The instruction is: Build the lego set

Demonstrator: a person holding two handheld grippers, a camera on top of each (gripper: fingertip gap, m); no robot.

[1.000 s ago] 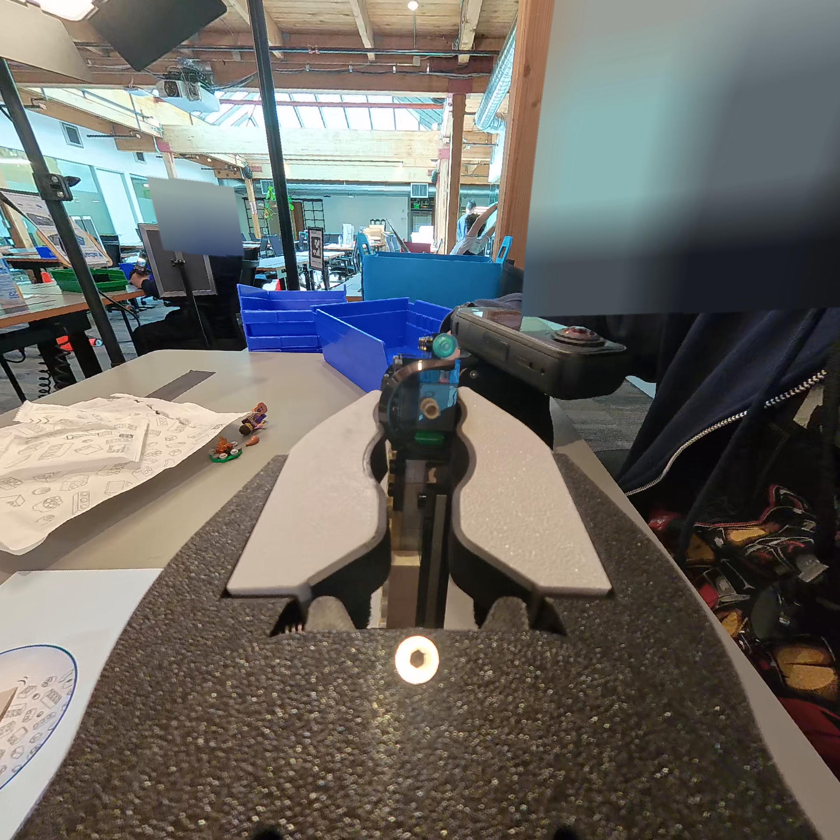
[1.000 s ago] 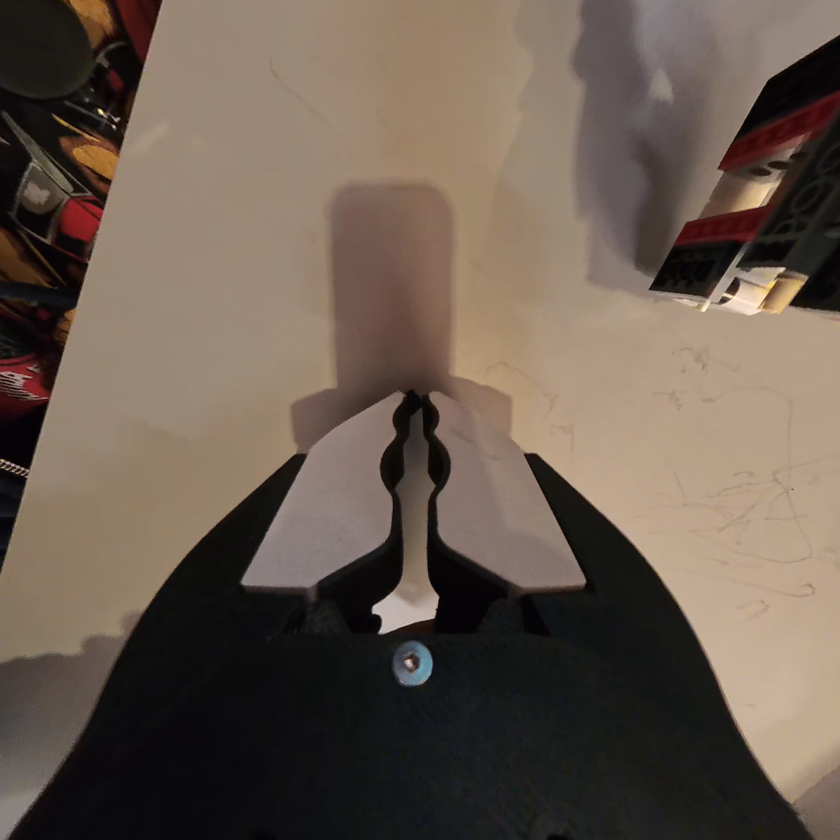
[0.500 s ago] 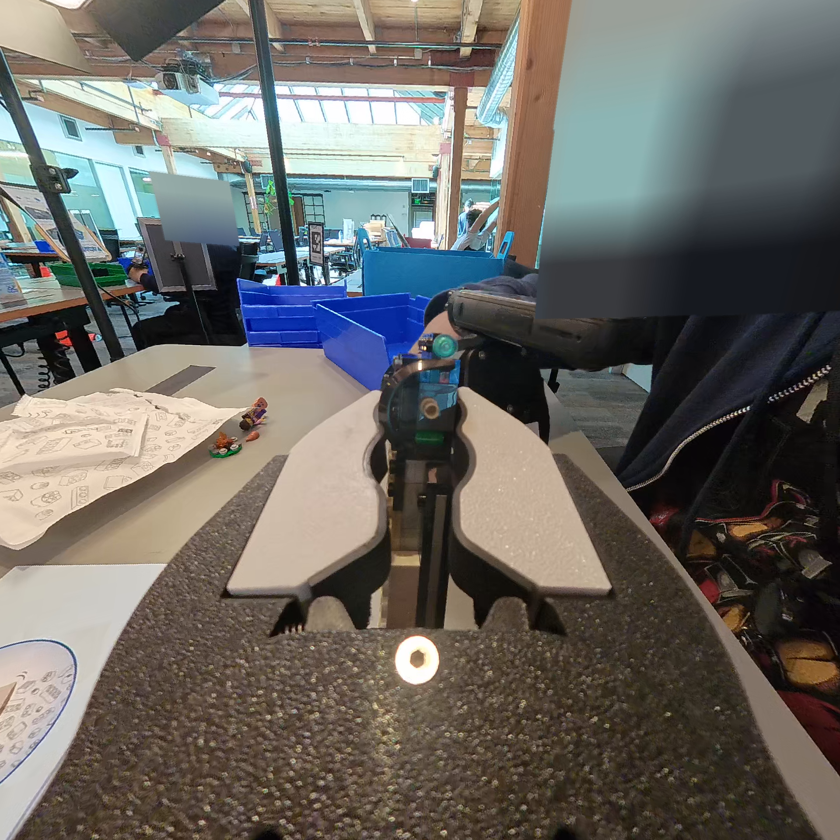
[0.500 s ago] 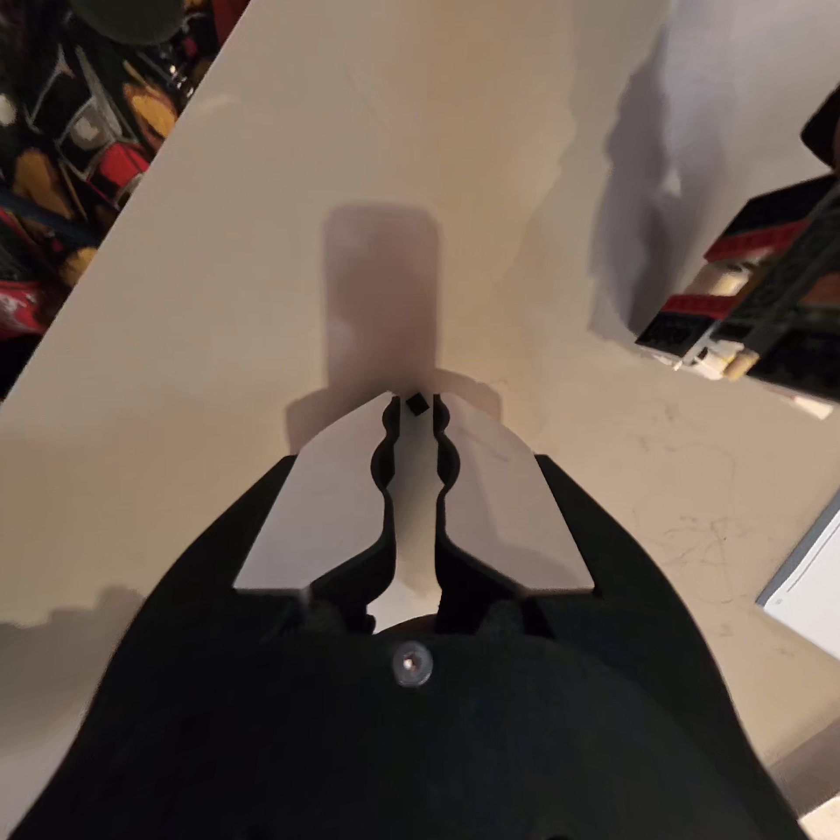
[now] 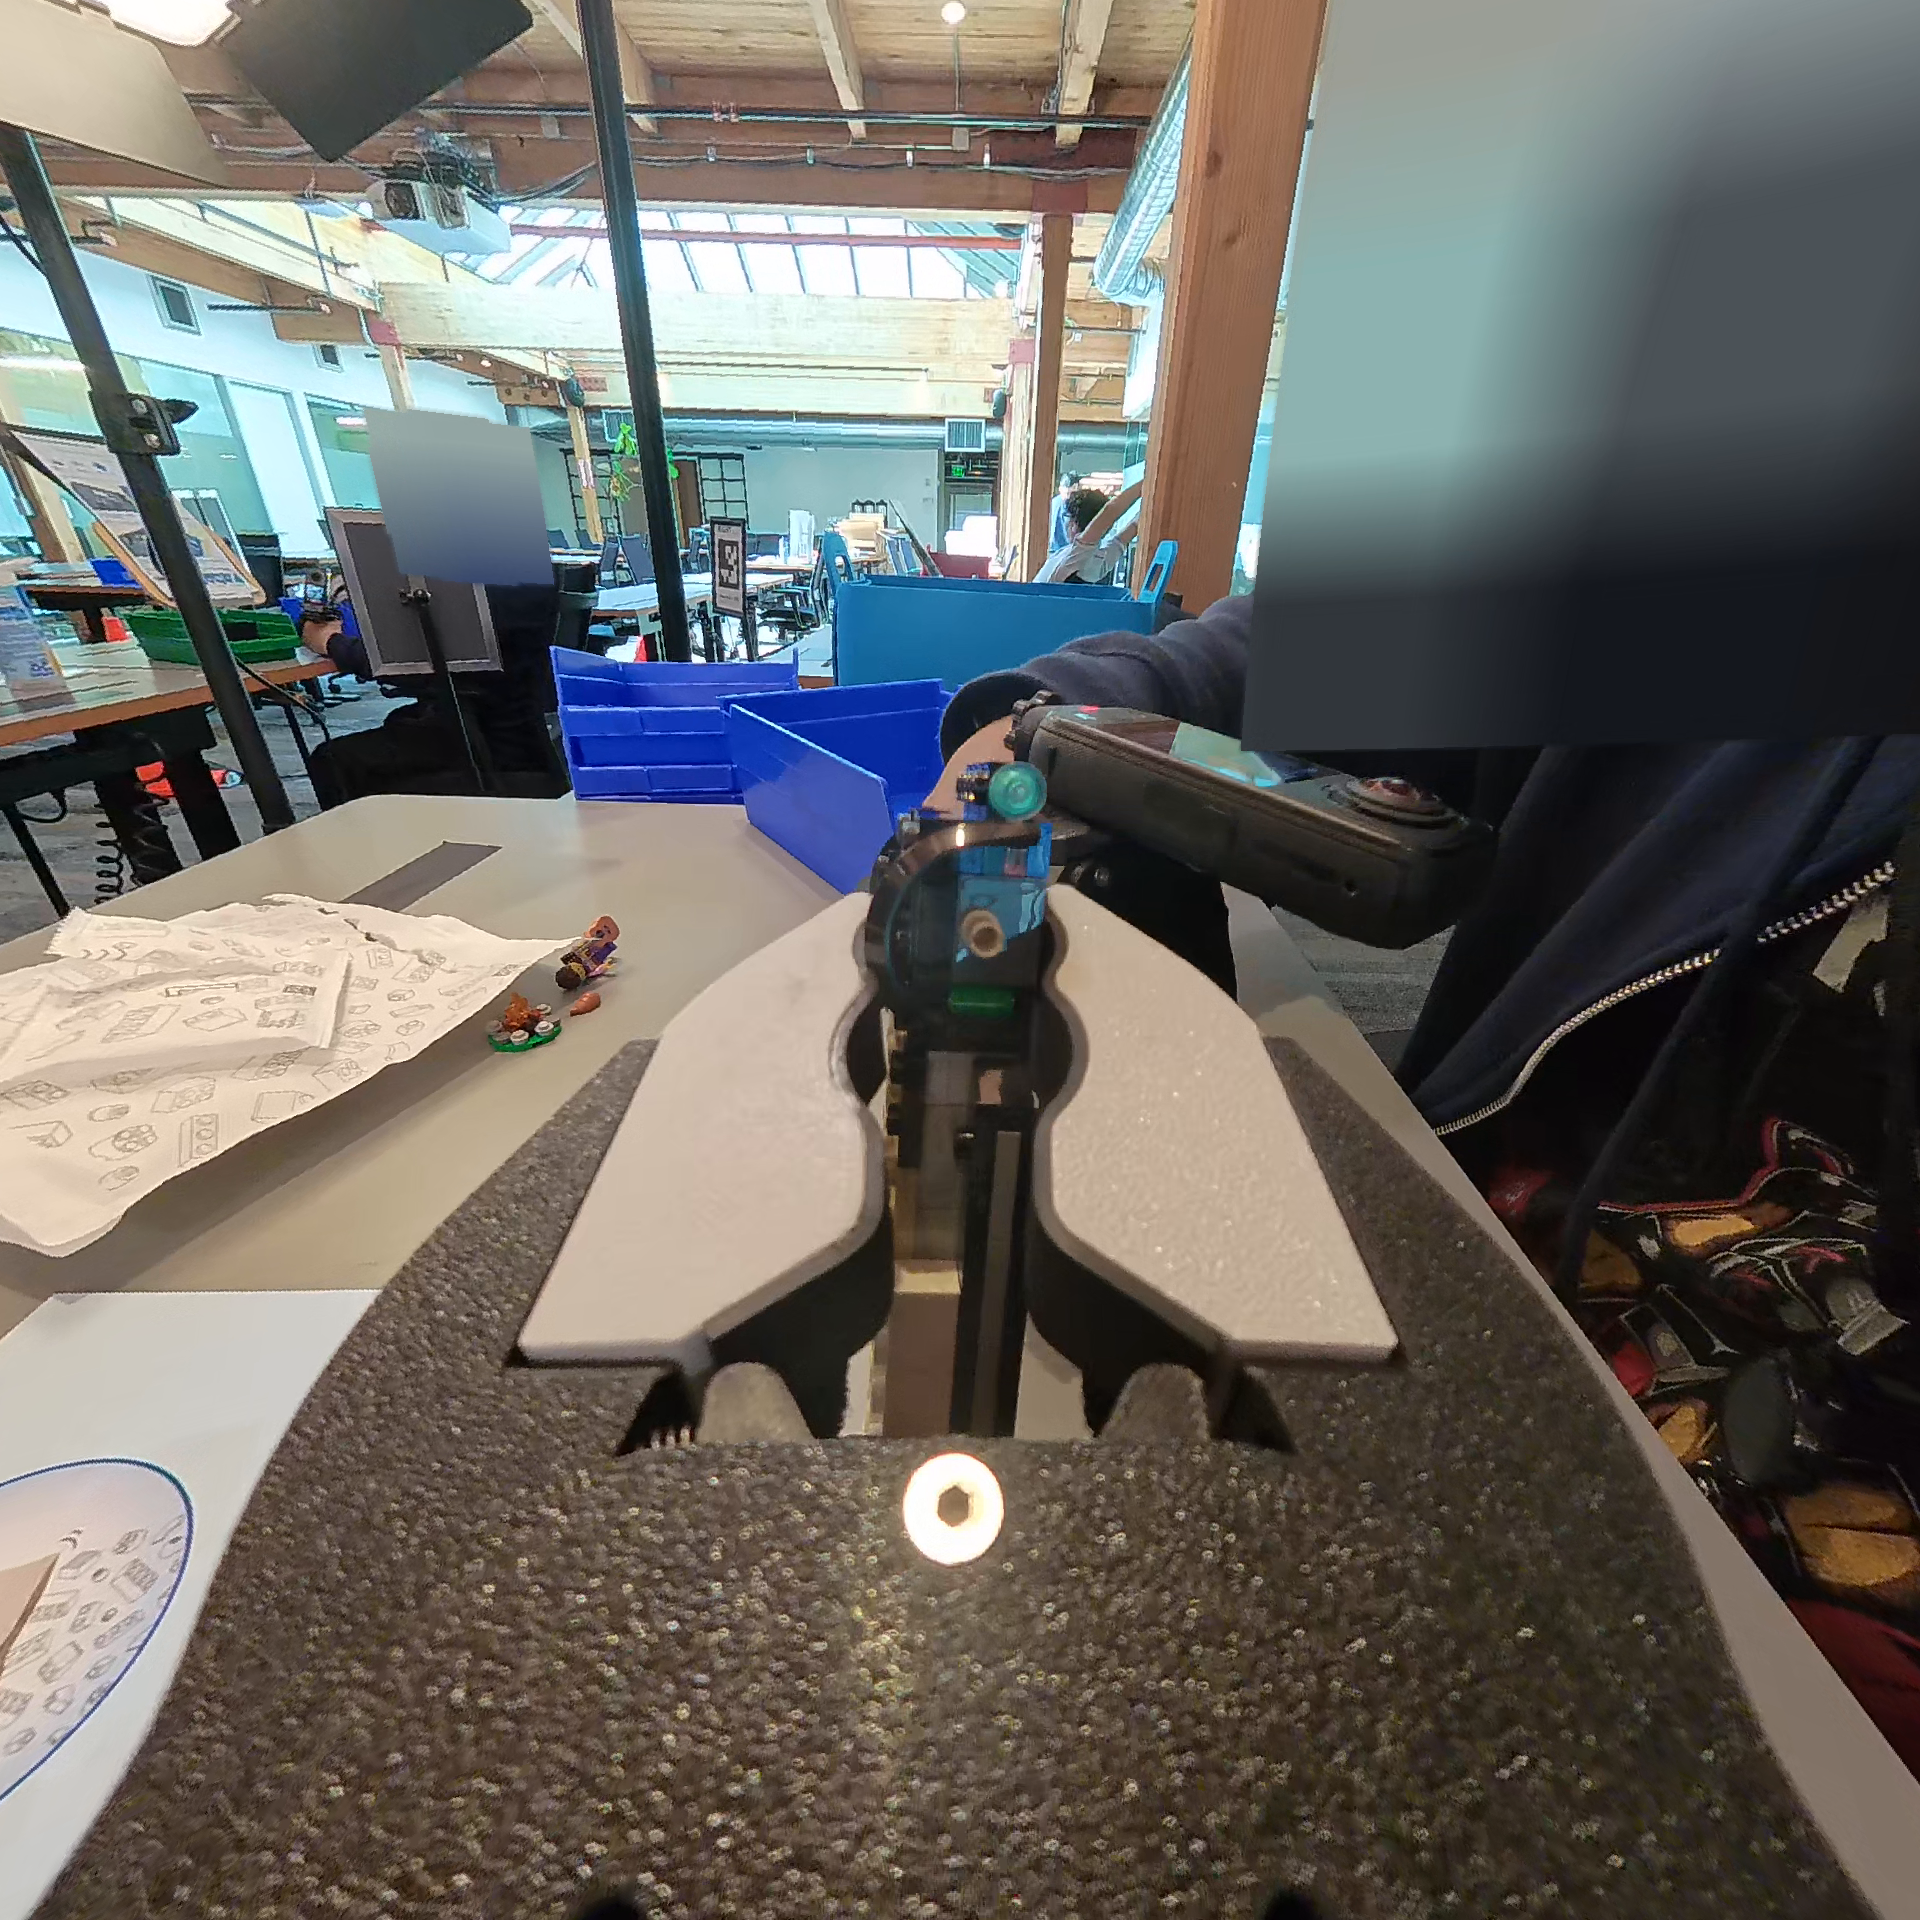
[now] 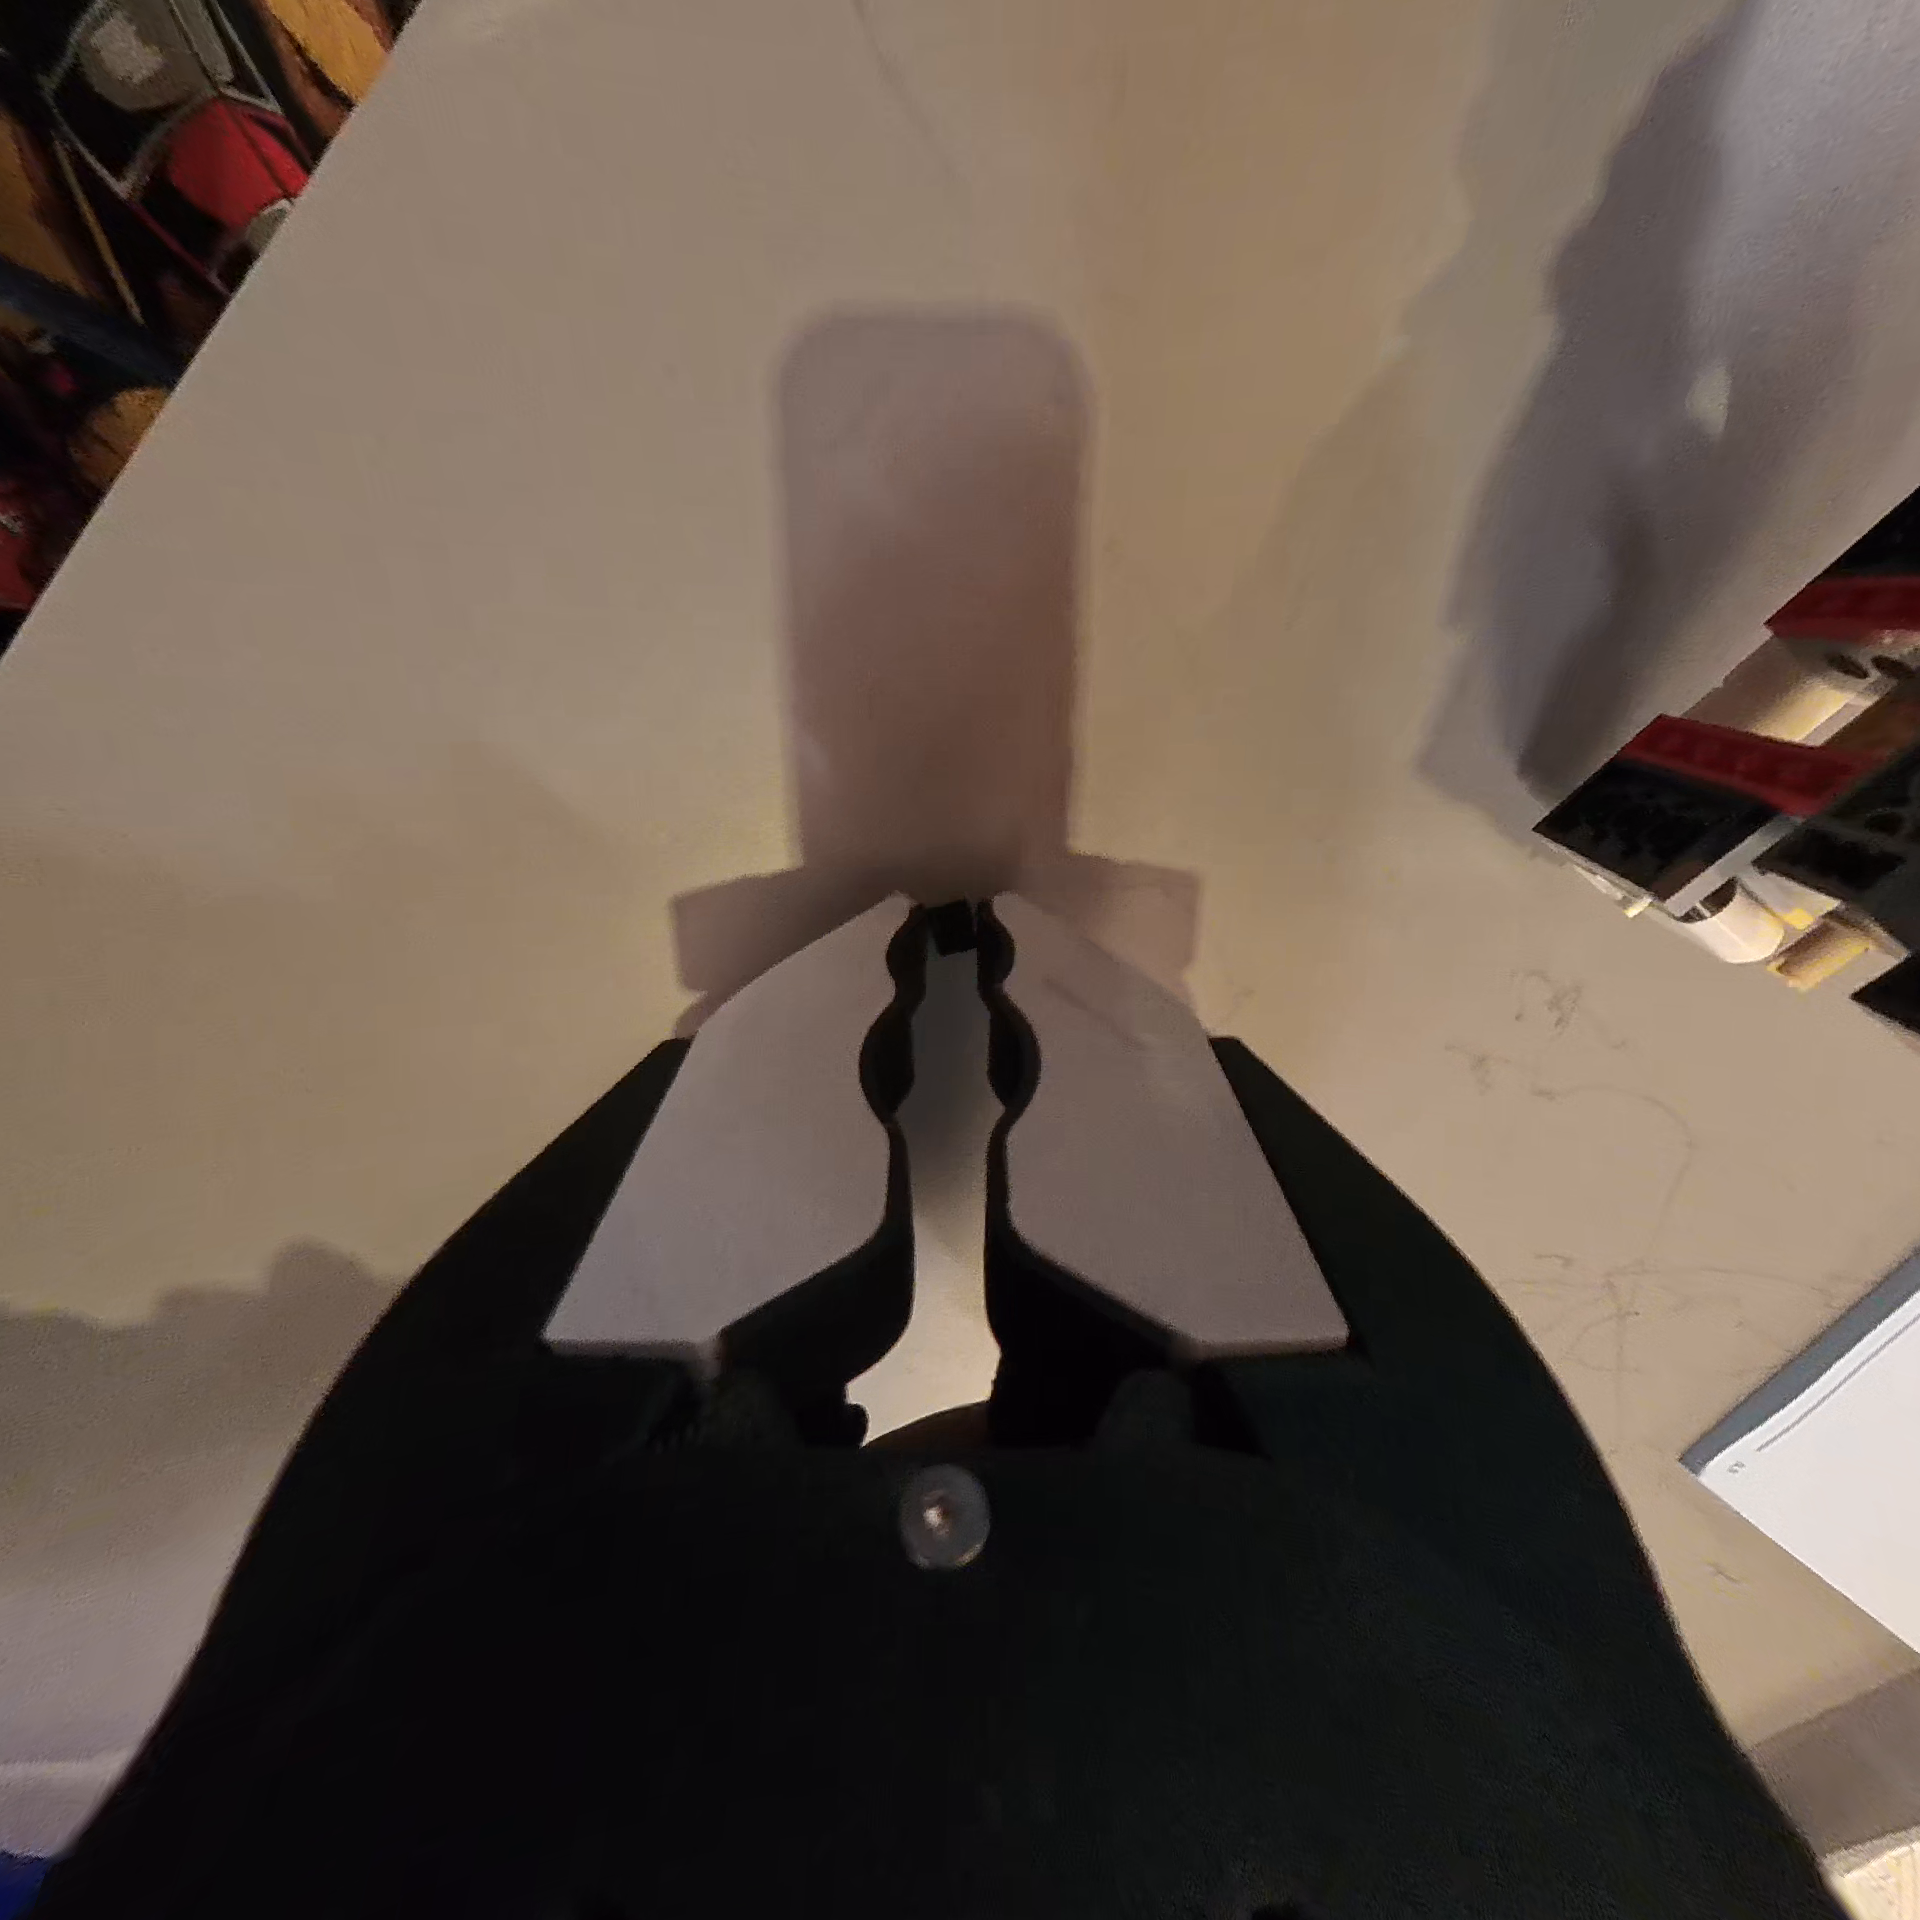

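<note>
While the left gripper [image 5: 956,935] hangs above the grey table [image 5: 644,894], crumpled printed sheets [image 5: 208,1018] lie at the far left. Just beside their edge are two small toy figures [image 5: 587,956] and a little green-based piece [image 5: 525,1031]. Blue bins [image 5: 821,769] stand further back.

In the middle, the left gripper's pale fingers [image 5: 769,1122] are clamped on a tall brick model [image 5: 997,914] of black, blue and green parts with a teal stud on top. It stands upright between the pads and clear of the table. Behind it to the right, a hand holds the dark body of the right gripper [image 5: 1226,821], with a person's dark zipped jacket [image 5: 1662,987] beyond.

In the right wrist view, the right gripper [image 6: 951,920] points down at the bare tabletop, its tips nearly together and pinching a small black piece [image 6: 948,928]. The model's black, red and white underside shows at the right edge, with a white sheet [image 6: 1829,1455] below it.

A second ago these tips showed nothing between them. Half a second ago they stood wider around the black piece. Meanwhile the model has slid towards the right edge of that view, while the left gripper's hold looks unchanged.
</note>
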